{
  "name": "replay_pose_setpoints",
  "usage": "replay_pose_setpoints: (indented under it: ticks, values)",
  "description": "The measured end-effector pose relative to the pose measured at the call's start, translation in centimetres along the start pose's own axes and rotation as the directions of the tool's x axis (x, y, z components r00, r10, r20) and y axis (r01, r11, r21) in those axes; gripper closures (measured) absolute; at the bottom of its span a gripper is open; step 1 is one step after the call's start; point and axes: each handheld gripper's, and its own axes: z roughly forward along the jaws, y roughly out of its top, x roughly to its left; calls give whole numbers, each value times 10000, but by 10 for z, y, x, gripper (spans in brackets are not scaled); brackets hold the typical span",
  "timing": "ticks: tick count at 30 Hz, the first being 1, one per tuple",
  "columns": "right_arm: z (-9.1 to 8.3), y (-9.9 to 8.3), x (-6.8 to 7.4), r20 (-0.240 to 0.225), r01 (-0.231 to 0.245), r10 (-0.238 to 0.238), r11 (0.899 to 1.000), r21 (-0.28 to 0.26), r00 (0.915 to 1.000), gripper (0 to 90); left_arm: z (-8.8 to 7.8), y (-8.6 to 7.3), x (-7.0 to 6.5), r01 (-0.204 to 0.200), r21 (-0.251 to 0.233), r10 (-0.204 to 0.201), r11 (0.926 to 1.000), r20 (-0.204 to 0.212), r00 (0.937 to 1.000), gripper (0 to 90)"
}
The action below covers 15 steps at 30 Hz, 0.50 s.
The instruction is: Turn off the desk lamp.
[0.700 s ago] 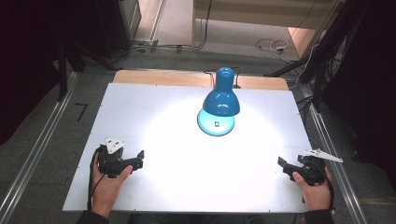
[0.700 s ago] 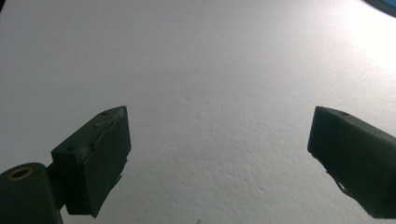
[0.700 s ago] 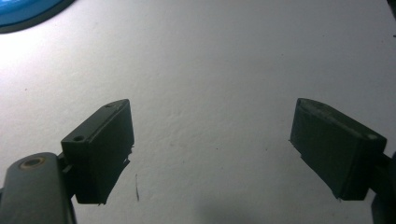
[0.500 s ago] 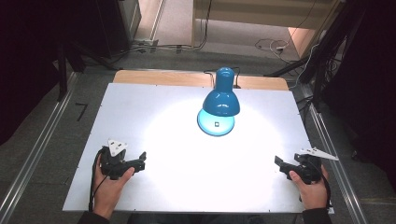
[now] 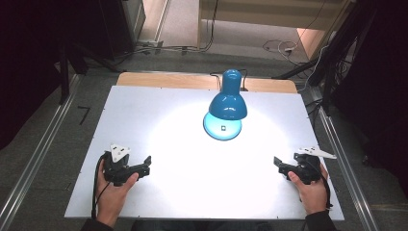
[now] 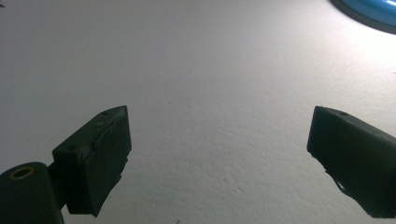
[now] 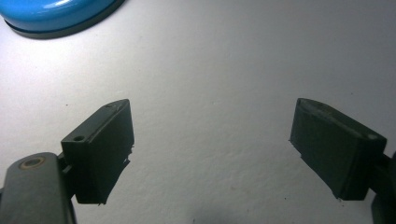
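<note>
Resting low on the white table (image 5: 159,120), left gripper (image 5: 144,167) and right gripper (image 5: 280,165) gape wide, empty; blue desk lamp (image 5: 227,103) stands ahead between them, roughly equidistant.

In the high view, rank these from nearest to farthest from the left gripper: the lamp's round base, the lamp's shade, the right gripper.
Measured from the left gripper, at the table's near left:
1. Lamp base, round and blue, toward the table's middle.
2. Lamp shade, above and just beyond the base.
3. Right gripper, at the near right edge.
</note>
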Motion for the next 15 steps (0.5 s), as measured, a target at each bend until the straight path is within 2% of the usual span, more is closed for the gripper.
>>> replay_pose_setpoints:
  ticks: [15]
  values:
    - [14,8,15,-209,374,-371,9992,149,9991,122,0,-1,1,65,-36,-65,10000,-56,10000,73]
